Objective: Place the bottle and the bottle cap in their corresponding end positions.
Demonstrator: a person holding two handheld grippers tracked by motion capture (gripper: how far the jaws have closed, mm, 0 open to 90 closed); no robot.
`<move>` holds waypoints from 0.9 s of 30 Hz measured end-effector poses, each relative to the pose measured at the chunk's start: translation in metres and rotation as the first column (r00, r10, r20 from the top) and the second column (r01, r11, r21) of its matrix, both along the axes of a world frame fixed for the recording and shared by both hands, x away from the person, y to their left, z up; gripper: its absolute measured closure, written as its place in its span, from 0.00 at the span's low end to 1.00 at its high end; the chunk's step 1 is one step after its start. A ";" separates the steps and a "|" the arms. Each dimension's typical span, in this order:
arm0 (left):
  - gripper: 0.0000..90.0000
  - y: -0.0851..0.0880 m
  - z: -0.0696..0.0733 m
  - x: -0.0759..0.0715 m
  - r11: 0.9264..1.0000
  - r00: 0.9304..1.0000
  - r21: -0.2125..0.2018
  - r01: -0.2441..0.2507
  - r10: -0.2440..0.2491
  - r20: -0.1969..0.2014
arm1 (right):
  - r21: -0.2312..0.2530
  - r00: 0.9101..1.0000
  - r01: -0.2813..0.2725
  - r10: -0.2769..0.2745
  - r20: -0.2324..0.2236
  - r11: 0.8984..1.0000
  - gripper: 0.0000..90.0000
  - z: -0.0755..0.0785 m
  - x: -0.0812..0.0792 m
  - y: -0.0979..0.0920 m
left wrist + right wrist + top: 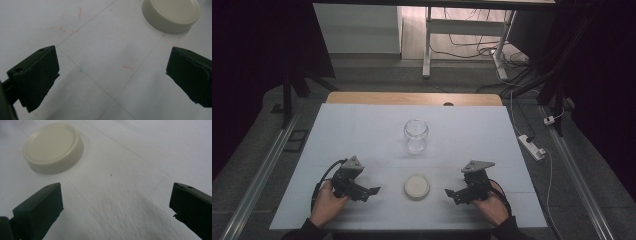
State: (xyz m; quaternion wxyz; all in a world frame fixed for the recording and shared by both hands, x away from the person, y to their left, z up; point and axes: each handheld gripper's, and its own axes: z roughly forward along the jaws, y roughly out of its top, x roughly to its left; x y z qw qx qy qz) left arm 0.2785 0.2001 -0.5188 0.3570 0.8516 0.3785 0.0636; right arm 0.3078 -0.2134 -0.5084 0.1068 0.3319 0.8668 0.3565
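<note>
A clear glass jar [416,135] stands upright and lidless in the middle of the white table [362,125]. Its round cream lid [416,186] [171,14] [53,147] lies flat nearer the front edge, between both grippers. My left gripper [373,191] [113,77] rests left of the lid, jaws wide open and empty. Right of the lid sits my right gripper [450,193] [117,207], also open with nothing between its jaws. Each is held by a hand at the table's front.
Faint pencil lines and red marks [128,67] cross the table surface. Beyond the table's wooden far edge [412,98] are floor cables, a power strip [532,147] at the right and table legs [427,45].
</note>
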 end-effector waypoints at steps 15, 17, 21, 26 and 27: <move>0.00 0.040 -0.002 -0.036 0.992 0.993 -0.034 -0.118 0.118 -0.002 | 0.039 0.993 0.119 -0.120 0.007 0.992 0.00 0.006 -0.027 -0.049; 0.00 0.046 -0.003 -0.042 0.991 0.991 -0.034 -0.132 0.131 -0.003 | 0.041 0.990 0.139 -0.139 0.012 0.989 0.00 0.007 -0.031 -0.054; 0.00 0.058 -0.005 -0.054 0.986 0.987 -0.047 -0.160 0.160 -0.011 | 0.051 0.985 0.172 -0.173 0.011 0.984 0.00 0.008 -0.039 -0.066; 0.00 0.071 -0.007 -0.068 0.979 0.980 -0.054 -0.198 0.198 -0.008 | 0.045 0.978 0.207 -0.208 0.008 0.977 0.00 0.008 -0.049 -0.078; 0.00 0.074 -0.007 -0.070 0.977 0.979 -0.054 -0.204 0.204 -0.010 | 0.043 0.977 0.212 -0.212 0.005 0.976 0.00 0.008 -0.050 -0.079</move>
